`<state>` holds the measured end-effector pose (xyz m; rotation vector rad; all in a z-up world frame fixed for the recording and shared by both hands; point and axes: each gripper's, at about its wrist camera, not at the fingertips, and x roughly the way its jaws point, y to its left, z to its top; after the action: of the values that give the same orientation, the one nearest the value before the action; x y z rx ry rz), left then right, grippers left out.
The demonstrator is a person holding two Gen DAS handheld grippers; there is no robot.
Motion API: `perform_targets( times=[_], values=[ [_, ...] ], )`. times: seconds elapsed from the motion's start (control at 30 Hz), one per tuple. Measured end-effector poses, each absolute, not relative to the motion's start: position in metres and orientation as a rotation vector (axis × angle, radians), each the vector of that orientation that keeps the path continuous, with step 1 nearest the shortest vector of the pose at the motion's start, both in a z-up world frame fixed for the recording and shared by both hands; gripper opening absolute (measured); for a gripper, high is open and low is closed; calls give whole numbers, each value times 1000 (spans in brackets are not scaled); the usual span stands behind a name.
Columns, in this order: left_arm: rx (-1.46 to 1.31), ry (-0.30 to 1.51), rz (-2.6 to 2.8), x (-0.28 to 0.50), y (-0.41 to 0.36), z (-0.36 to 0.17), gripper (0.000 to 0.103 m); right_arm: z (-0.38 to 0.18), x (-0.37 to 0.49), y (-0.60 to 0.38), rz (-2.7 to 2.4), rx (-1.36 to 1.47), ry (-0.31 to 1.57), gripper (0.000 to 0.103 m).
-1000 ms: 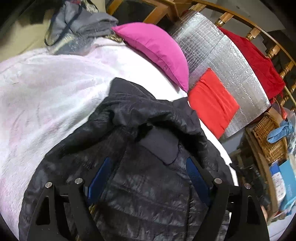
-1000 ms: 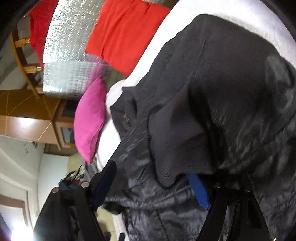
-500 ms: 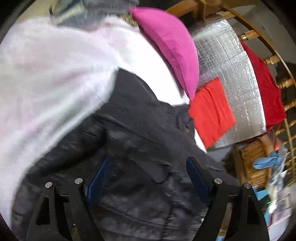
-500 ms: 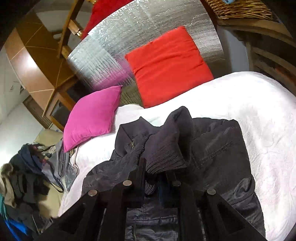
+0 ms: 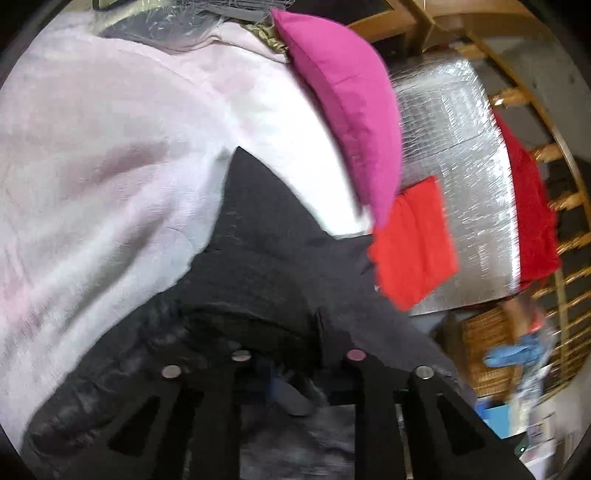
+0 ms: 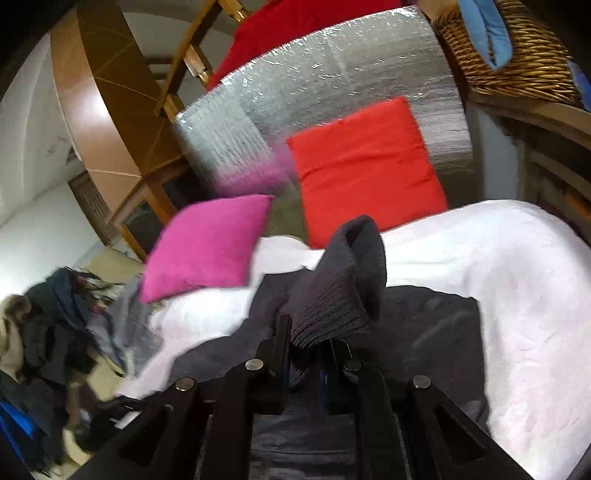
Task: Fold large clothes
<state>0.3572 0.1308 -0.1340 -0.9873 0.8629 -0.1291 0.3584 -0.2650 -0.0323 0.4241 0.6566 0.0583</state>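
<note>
The black jacket (image 5: 266, 258) is lying spread on a bed covered with a white bedspread (image 5: 110, 166), its quilted, shiny body reaching toward both cameras and its collar end pointing toward the pillows. The right tool (image 6: 306, 354) is pinching the jacket's dark ribbed knit cuff (image 6: 340, 288) between jaws that are drawn almost together, and the cuff is standing up above the fingers in a folded loop, raised clear of the rest of the garment. The left tool (image 5: 295, 363) is closing its jaws at this moment, with a bunched fold of the black fabric sitting between them; the view is blurred, so how firmly the pads are pressing is hard to judge, though the cloth is filling the narrow gap. A magenta pillow (image 6: 210, 243) is resting at the head of the bed just beside a red cushion (image 6: 365, 166), and both are leaning against a silver foil-faced panel (image 6: 295, 92) in front of a wooden headboard (image 5: 546, 147). A wicker basket (image 6: 517, 55) with a light blue cloth (image 6: 484, 29) draped over its rim is sitting past the bed's far corner, and a heap of other clothes (image 6: 48, 325) is lying beside the bed.
</note>
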Motion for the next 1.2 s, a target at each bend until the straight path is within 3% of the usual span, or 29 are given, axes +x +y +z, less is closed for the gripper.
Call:
perform_targets(
  times=[0.07,0.17,0.63,0.73,0.8,0.83,0.87,1.2],
  values=[
    [-963,935,-70,358,129,-154,14,-89,371,-273,-2,441,809,12],
    [-894,929,-53,355,126,-158,14,-131,367,-275,-20,446,883,12],
    [-736,967,-47,368,110,-157,20,-144,366,-286,3,552,923,13],
    [-724,979,-22,364,109,-147,31,-143,367,-286,0,560,937,13],
    [-773,997,12,351,110,-137,51,-142,371,-284,2,550,952,13],
    [-801,1001,22,341,110,-132,71,-142,372,-284,6,549,961,14],
    [-814,990,25,331,109,-126,75,-142,373,-285,9,558,961,14],
    [-374,787,11,311,48,-60,76,-143,372,-290,18,632,985,19]
  ],
)
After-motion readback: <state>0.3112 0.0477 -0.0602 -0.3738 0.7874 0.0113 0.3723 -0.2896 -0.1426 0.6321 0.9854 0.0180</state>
